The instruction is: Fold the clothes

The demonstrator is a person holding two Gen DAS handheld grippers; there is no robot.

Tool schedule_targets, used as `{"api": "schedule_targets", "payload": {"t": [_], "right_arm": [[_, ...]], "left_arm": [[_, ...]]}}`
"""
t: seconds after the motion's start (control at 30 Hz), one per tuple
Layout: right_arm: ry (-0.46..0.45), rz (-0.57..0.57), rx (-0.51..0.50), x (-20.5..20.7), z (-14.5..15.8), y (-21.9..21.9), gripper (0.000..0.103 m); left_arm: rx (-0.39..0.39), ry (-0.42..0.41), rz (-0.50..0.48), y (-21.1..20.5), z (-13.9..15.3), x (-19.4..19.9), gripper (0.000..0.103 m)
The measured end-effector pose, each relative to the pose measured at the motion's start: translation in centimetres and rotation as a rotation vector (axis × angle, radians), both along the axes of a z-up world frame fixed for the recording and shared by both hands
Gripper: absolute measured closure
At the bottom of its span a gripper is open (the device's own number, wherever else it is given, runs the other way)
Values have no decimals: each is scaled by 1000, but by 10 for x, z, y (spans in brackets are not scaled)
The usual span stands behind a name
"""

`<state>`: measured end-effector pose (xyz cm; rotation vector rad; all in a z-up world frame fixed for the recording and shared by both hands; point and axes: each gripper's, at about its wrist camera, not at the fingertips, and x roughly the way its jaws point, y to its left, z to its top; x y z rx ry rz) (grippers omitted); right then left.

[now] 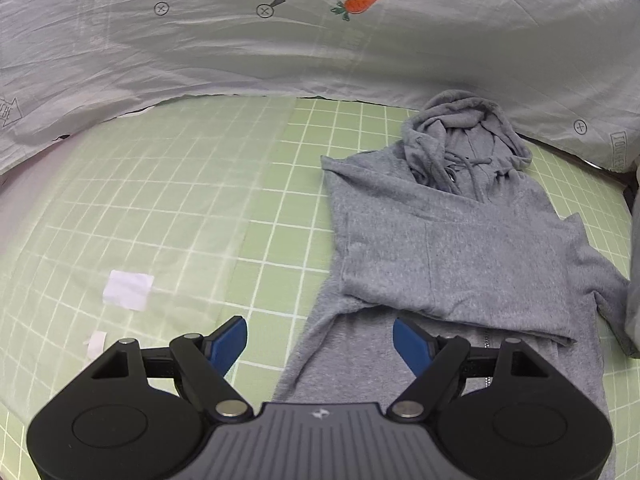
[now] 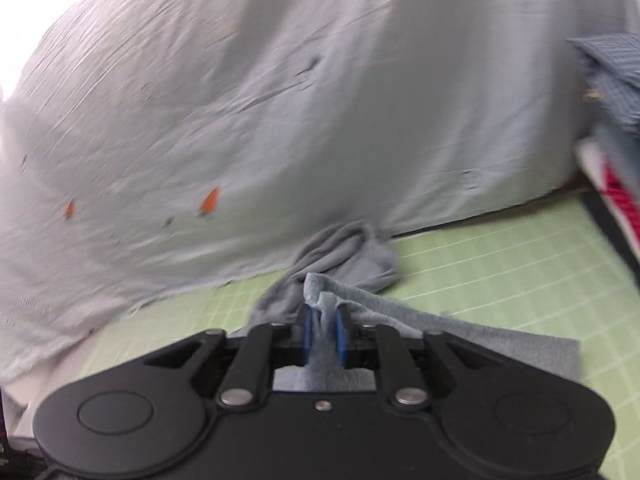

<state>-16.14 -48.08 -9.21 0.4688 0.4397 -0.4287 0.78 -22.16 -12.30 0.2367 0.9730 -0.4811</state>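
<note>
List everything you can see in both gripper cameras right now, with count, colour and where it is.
hoodie: one, grey, partly folded on the mat, hood toward the sheet
mat: one, green with white grid, under the hoodie
sheet: one, pale grey with carrot print, behind the mat
paper scraps: two, white, on the mat's left
clothes pile: blue and red fabrics, far right, blurred
left gripper: open, over the hoodie's lower edge
right gripper: shut on hoodie fabric

blurred: carrot-print sheet (image 2: pixel 280 120) | cut off: hoodie (image 1: pixel 460 240) (right edge)
</note>
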Motion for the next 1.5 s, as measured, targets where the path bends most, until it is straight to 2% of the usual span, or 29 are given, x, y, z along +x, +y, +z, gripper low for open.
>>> {"api": "schedule_targets", "payload": {"t": [0.03,0.1,0.17,0.23,0.4,0.63,0.8,1.0,1.1,1.2,1.27,1.33,1.5], "right_arm": [[27,6,-28,8,-3,7,61],[89,-5,-90,18,-11,18,1],[125,-36,-113,10,-20,13,0],[159,-90,-105,-3,-29,3,0],[244,-224,-85,-37,-51,-23,0],[364,-414,-53,-85,-82,-58,0],[386,-508,56,-113,-105,-77,0],[406,-593,33,-118,-108,-82,0],[419,-594,34,-112,-110,-86,0],[448,-583,43,-106,-117,-88,0],[466,-577,52,-104,-121,-88,0],[477,-571,59,-102,-125,-88,0],[488,-574,64,-102,-128,-89,0]], "left_arm": [[-4,2,7,0,0,2,22],[-16,-8,12,-3,0,2,22],[-30,-33,5,-8,0,1,20],[-44,-43,-8,-16,-2,0,12],[-61,-21,-69,-41,-8,-3,10],[-31,3,-123,-68,-18,-10,8],[-27,15,-128,-82,-20,-3,8],[-85,55,-184,-104,-17,4,9],[-93,78,-251,-123,-21,3,13],[-105,105,-330,-142,-27,2,29],[-105,129,-384,-155,-33,0,53],[-94,154,-437,-166,-39,-3,62],[-12,151,-429,-181,-56,-5,60]]}}
